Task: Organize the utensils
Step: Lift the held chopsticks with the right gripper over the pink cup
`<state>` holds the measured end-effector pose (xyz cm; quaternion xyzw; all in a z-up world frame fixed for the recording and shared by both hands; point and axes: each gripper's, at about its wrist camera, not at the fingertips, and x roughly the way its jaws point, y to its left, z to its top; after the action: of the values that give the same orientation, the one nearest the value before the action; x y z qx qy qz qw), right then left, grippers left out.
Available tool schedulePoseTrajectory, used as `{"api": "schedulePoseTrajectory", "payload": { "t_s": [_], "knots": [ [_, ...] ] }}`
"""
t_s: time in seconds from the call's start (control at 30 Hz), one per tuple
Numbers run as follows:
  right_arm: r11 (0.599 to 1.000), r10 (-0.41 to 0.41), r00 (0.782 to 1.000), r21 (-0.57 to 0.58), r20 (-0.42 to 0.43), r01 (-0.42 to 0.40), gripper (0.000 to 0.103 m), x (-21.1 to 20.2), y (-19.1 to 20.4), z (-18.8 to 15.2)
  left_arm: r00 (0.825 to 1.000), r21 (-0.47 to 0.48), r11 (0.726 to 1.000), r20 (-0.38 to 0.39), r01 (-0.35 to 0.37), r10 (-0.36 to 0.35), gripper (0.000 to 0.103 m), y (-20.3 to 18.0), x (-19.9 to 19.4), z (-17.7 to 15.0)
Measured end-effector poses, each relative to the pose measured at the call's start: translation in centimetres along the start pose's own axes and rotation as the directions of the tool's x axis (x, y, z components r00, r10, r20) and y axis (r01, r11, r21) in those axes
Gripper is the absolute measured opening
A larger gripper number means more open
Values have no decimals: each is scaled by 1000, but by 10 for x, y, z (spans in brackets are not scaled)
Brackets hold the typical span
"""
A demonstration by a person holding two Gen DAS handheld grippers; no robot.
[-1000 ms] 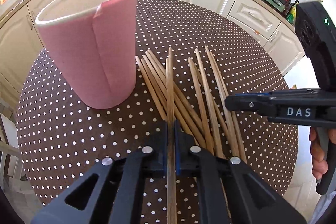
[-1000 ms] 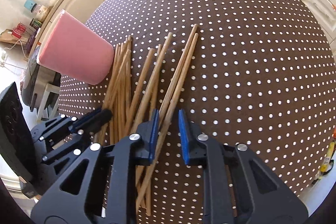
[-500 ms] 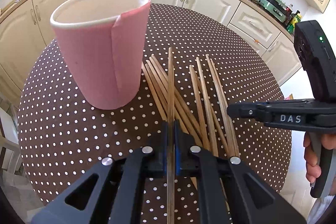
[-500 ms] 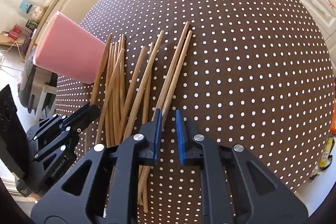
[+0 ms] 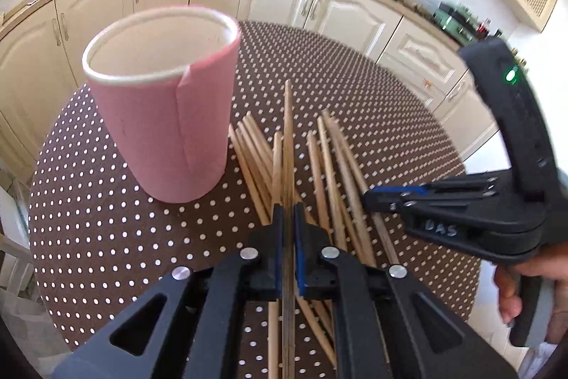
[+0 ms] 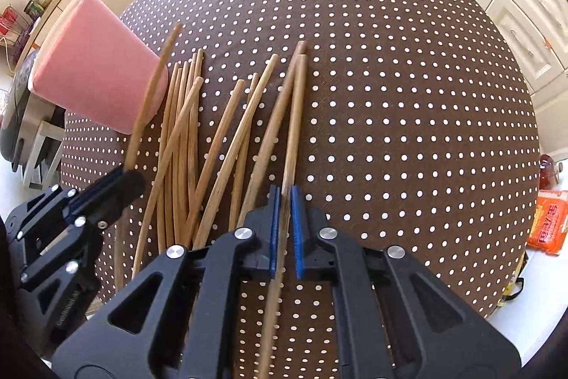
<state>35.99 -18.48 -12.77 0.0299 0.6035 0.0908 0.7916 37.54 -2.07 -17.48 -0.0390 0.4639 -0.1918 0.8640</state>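
The pink cup [image 5: 159,116] looks empty, each gripper, left [image 5: 288,219] and right [image 6: 285,201], pinches one chopstick, and the remaining chopsticks [image 6: 184,137] lie on the table [image 6: 408,95].

Right tool [image 6: 283,229] apparently pinches one chopstick [image 6: 293,116] beside others [image 6: 184,137].

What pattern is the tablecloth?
The tablecloth is dark brown with small white polka dots, clearest in the right wrist view.
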Motion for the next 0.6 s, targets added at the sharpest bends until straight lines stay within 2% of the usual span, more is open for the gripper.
{"api": "schedulePoseTrajectory", "payload": {
  "t_s": [0.13, 0.27, 0.37, 0.6],
  "knots": [
    [1000, 17, 997, -9, 74, -16, 7, -18, 1, -6, 995, 7, 999, 89, 36, -36, 6, -1, -17, 0],
    [998, 47, 979, -46, 198, -39, 7, -59, 14, -11, 975, 15, 997, 208, 73, -75, 6, -2, -40, 3],
    [995, 73, 951, -88, 299, -49, 7, -93, 31, -15, 941, 35, 994, 320, 102, -108, 6, -5, -63, 6],
    [979, 169, 857, -184, 488, -89, 7, -154, 69, -14, 833, 36, 987, 532, 156, -151, 6, -2, -108, 22]
  ]
}}
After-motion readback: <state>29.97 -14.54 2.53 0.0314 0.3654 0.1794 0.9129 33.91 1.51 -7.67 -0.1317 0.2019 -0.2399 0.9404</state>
